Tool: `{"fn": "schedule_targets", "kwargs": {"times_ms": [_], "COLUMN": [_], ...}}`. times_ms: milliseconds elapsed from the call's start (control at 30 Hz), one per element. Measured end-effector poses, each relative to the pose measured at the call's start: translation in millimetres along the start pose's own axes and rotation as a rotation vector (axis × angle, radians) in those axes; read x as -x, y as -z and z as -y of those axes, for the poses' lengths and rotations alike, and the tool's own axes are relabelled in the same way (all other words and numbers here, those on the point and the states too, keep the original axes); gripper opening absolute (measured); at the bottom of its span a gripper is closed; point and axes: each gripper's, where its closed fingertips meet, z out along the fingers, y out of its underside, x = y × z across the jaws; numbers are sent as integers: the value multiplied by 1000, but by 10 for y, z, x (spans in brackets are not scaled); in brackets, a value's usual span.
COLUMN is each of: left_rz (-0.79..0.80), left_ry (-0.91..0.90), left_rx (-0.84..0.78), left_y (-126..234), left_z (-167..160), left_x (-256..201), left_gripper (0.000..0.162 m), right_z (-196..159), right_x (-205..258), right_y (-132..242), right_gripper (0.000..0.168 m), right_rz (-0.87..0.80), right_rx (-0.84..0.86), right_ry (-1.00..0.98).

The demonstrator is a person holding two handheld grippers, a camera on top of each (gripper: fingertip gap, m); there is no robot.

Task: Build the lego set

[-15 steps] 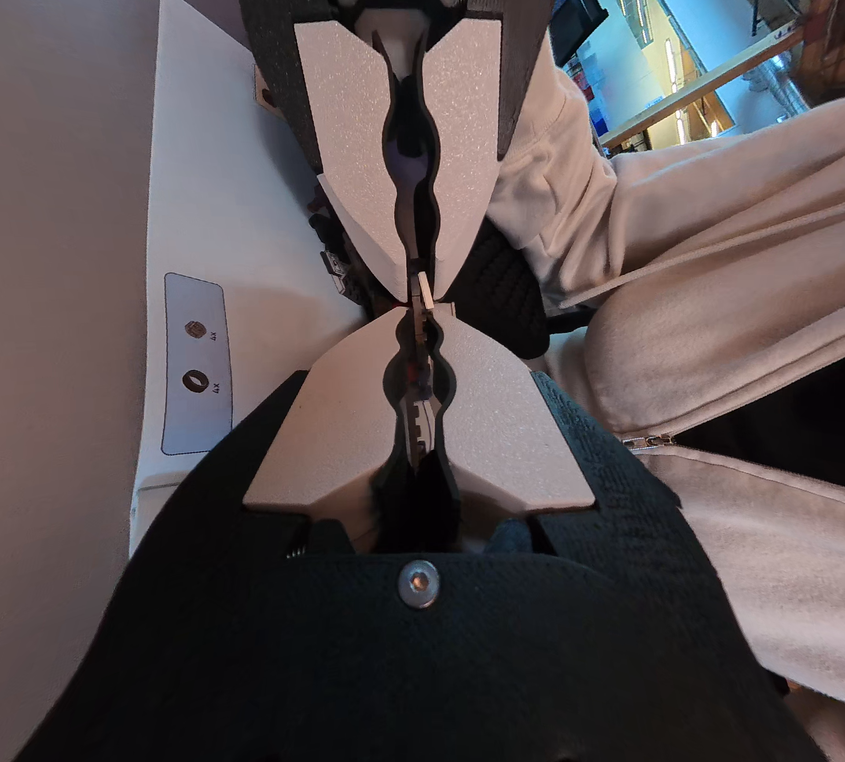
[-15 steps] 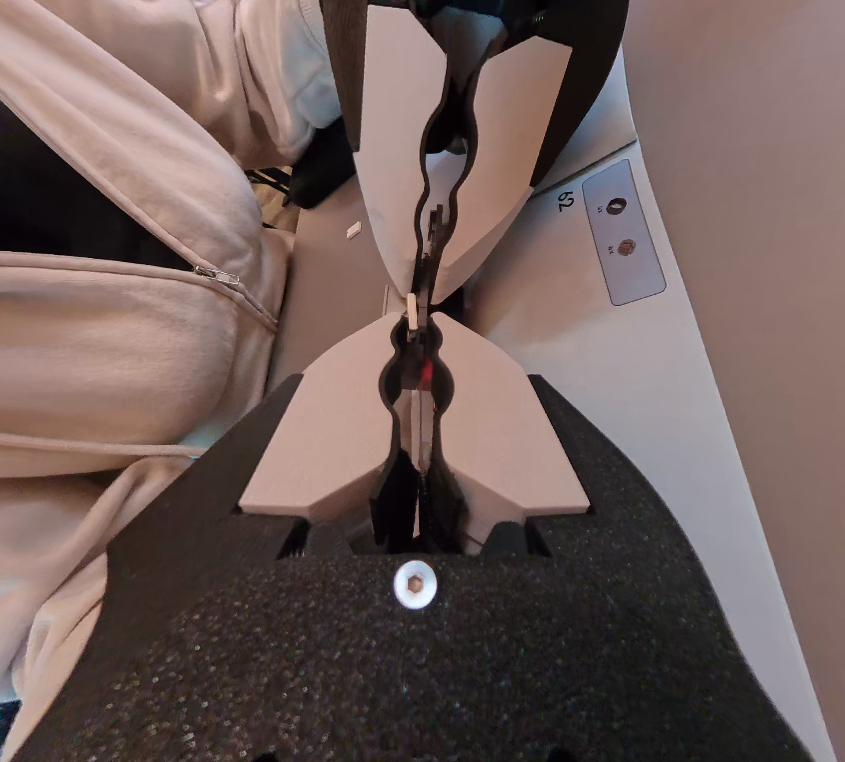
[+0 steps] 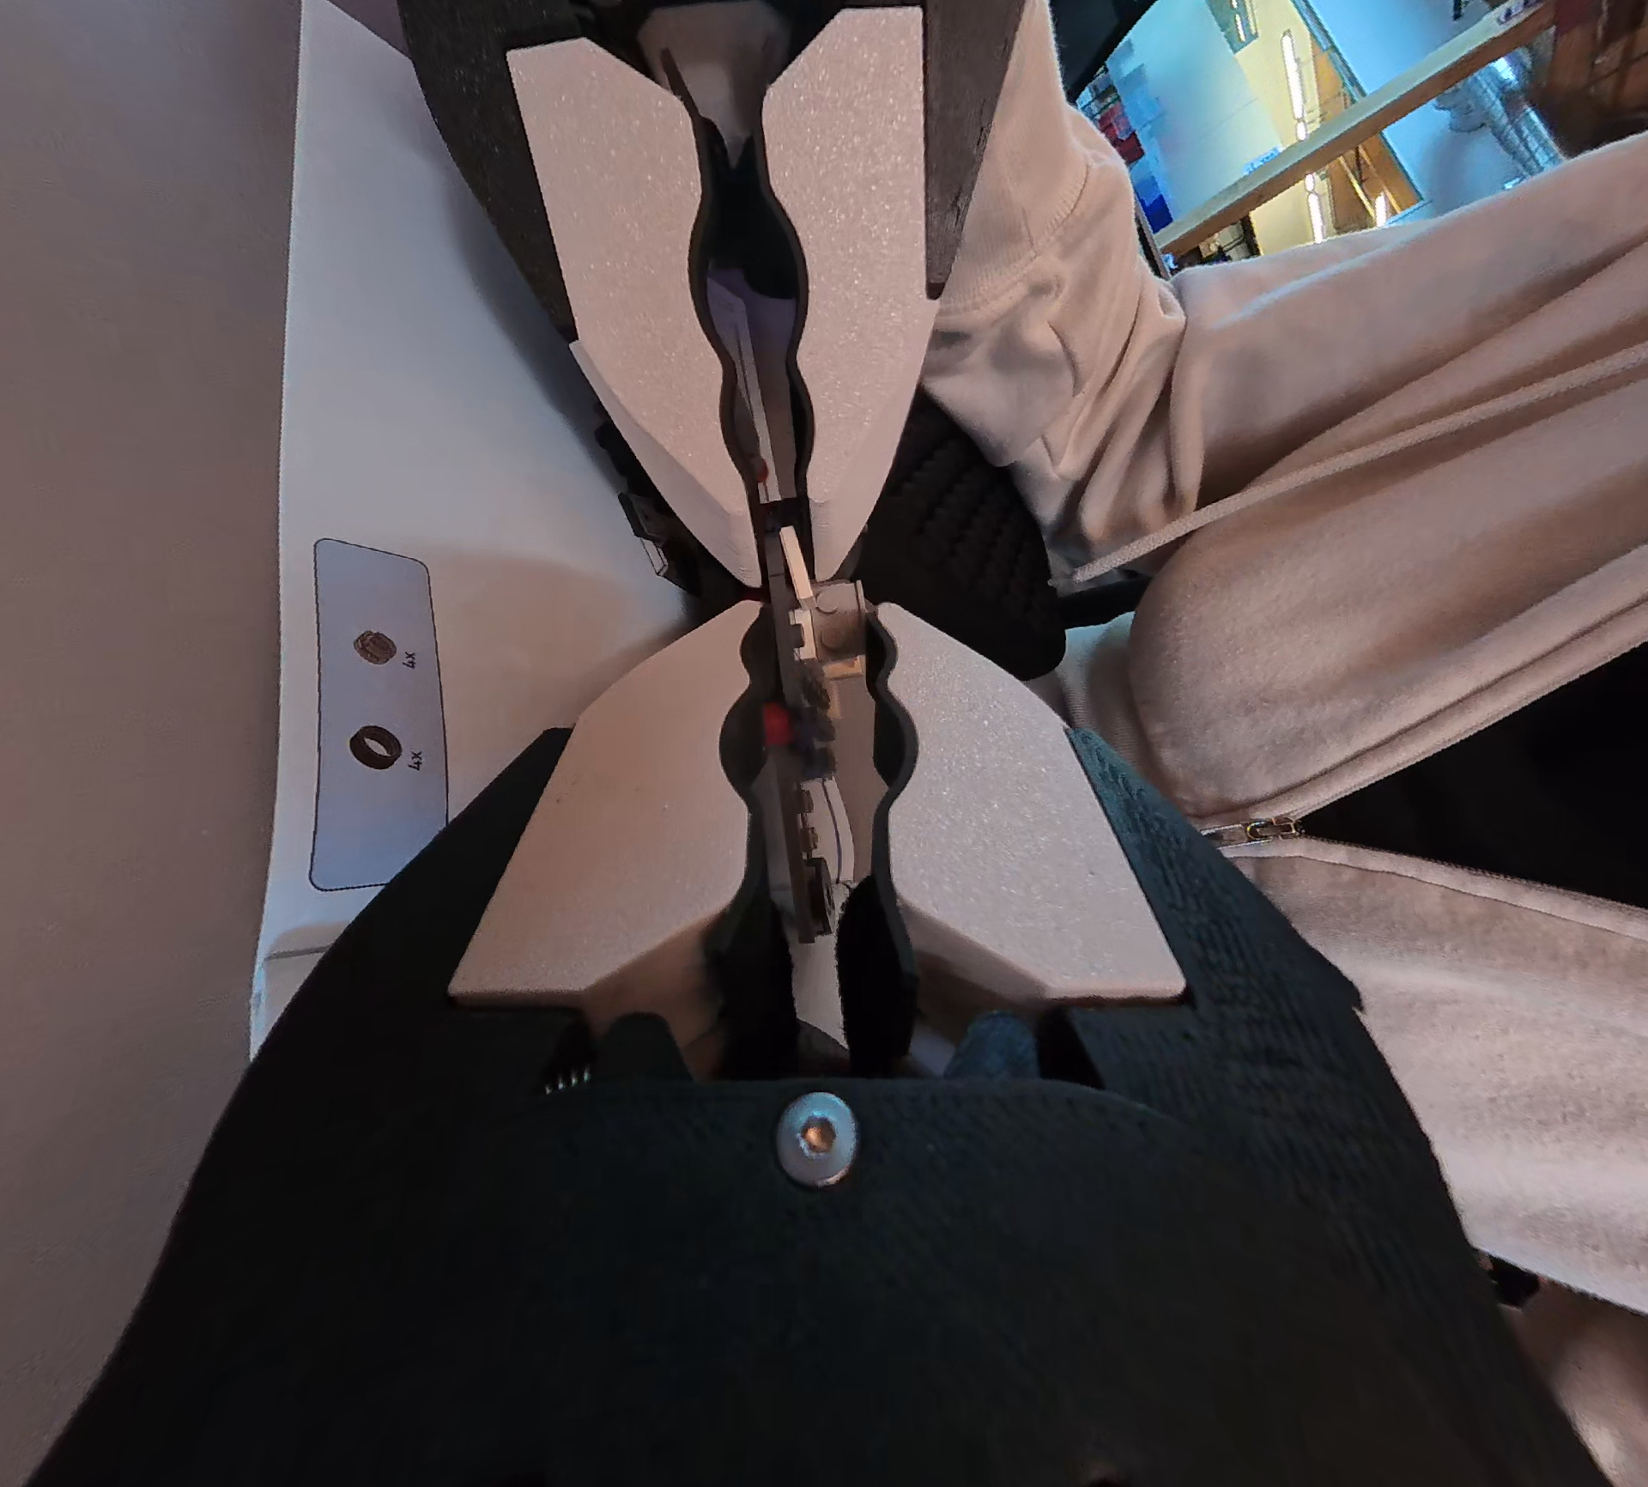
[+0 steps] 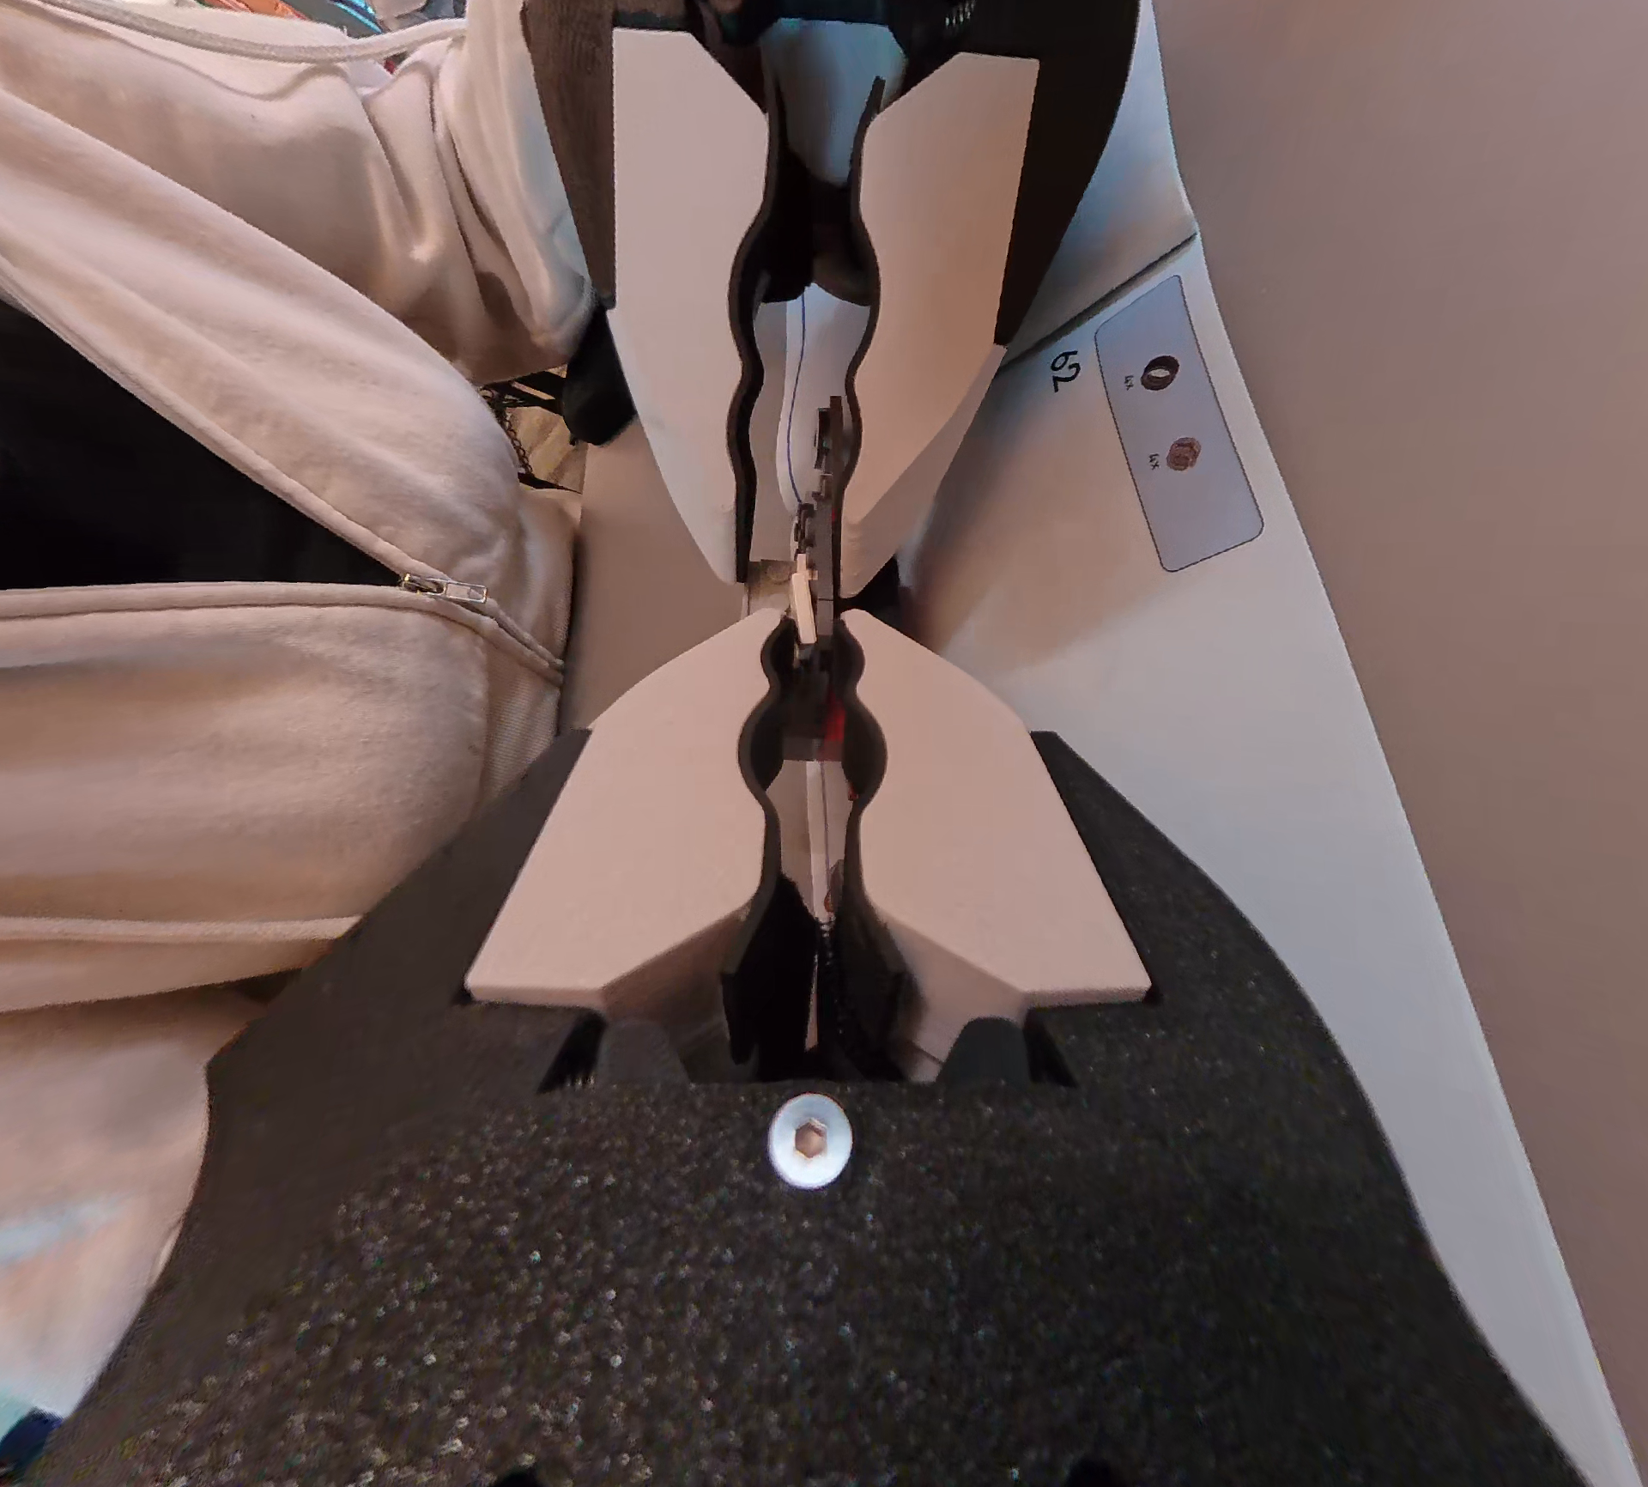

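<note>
The two grippers met tip to tip over the table, with a thin lego plate held edge-on between them. In the left wrist view, the left gripper (image 3: 807, 623) came up from six o'clock, its jaws pinched on the plate (image 3: 807, 784), a dark strip with studs, a small red piece and a light grey brick at its far end. The right gripper (image 3: 785, 543) reached down from twelve o'clock, its white fingers (image 3: 615, 267) closed to a thin slot with the plate's other end running up inside it.

In the right wrist view the same meeting showed the other way round: the right gripper (image 4: 807, 628) at six o'clock nipped the plate (image 4: 816, 695) near its red piece, and the left gripper (image 4: 798, 552) hung from twelve o'clock, gripping the studded end.

Under them lay the open instruction booklet (image 3: 401, 374), with its grey parts box (image 3: 379, 713) at nine o'clock in the left view. A person's cream hoodie sleeve (image 3: 1338, 463) filled three o'clock there.
</note>
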Motion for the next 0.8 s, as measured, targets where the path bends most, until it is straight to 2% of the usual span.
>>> {"fn": "schedule_targets", "kwargs": {"times_ms": [333,567,800], "left_rz": [19,6,54], "left_ry": [11,19,5], "left_rx": [-20,-27,-66], "left_y": [3,16,182], "left_z": [25,32,59], "left_x": [30,28,99], "left_gripper": [19,18,3], "right_z": [27,39,39], "right_x": [-28,-27,-30], "right_y": [12,35,31], "right_gripper": [8,8,7], "right_rz": [-14,-30,-21], "right_rx": [-24,-36,-38], "right_ry": [-87,-64,-60]}}
